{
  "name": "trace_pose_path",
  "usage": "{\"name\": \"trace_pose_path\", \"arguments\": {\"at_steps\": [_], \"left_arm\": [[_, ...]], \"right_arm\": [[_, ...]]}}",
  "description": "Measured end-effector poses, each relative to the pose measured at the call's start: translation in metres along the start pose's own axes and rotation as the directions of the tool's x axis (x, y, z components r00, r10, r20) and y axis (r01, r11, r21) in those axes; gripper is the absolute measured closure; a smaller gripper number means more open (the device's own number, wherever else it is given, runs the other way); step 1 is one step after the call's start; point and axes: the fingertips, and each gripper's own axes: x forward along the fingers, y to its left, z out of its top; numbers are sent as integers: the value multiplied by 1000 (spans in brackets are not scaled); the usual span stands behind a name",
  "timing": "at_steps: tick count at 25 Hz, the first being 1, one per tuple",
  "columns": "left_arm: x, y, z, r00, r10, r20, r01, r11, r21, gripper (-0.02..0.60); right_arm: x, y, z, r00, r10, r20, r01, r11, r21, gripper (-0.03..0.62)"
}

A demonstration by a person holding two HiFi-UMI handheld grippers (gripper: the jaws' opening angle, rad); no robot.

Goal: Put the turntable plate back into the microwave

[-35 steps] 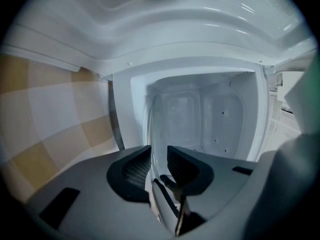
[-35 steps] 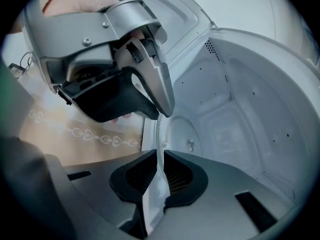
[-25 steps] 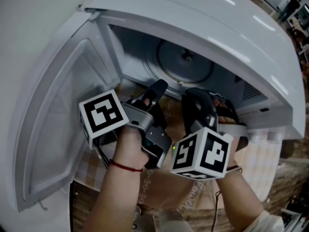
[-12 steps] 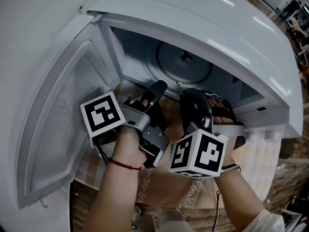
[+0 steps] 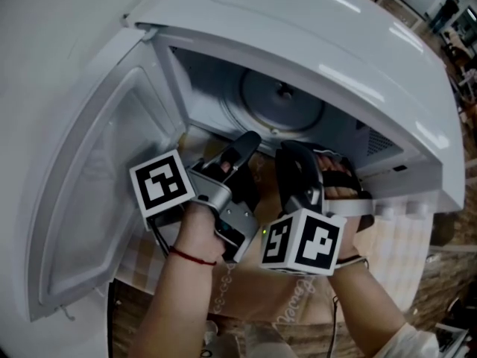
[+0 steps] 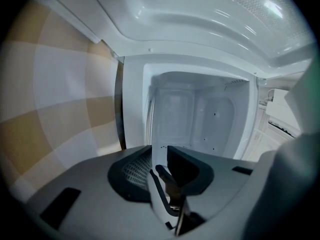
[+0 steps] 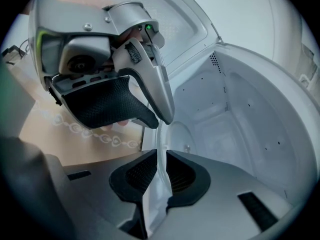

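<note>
Plate rim clamped in L tongs & R tongs at open microwave mouth.

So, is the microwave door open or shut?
Open. In the head view the door is swung out to the left, and the inside of the microwave is exposed.

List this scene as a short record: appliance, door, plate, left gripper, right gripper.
Appliance: white microwave, cavity facing the person
Door: door swung open to the left in the head view
Plate: clear turntable plate, seen edge-on at the cavity mouth
Left: left gripper shut on the plate's rim
Right: right gripper shut on the same rim, close beside the left one
</note>
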Motion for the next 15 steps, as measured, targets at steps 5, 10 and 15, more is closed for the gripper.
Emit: {"name": "trace_pose_path", "arguments": {"at_steps": [5, 10, 15], "left_arm": [[-1, -5, -6, 999, -32, -24, 32, 999, 20, 488], [-3, -9, -12, 997, -62, -34, 63, 998, 22, 488], [-8, -8, -14, 997, -78, -25, 78, 997, 5, 491]], "right_arm": [[-3, 2, 0, 1000, -16, 6, 16, 1000, -10, 534], [-7, 4, 2, 999, -36, 18, 37, 999, -30, 534], [-13, 5, 3, 999, -43, 22, 44, 998, -40, 534]]}}
